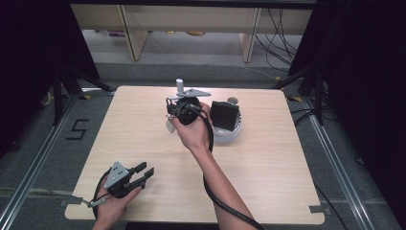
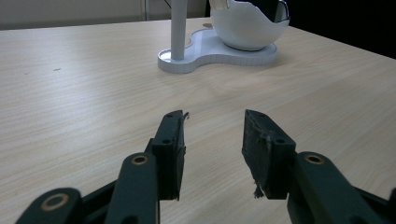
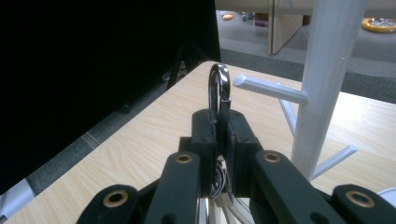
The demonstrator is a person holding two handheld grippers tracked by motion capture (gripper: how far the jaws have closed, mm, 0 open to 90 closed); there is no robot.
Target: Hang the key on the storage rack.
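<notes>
My right gripper is shut on a silver carabiner clip whose loop stands up above the jaws, with keys hanging below them. Just right of it rises a white post with a side peg pointing toward the clip. In the high view my right gripper is held beside the post at the table's far middle. My left gripper rests at the near left corner, open with nothing between its jaws, and faces the stand's white base.
A white bowl-shaped holder with a black box in it sits right of the post on the same base. The light wooden table has dark curtains on both sides. A cable trails along the right forearm.
</notes>
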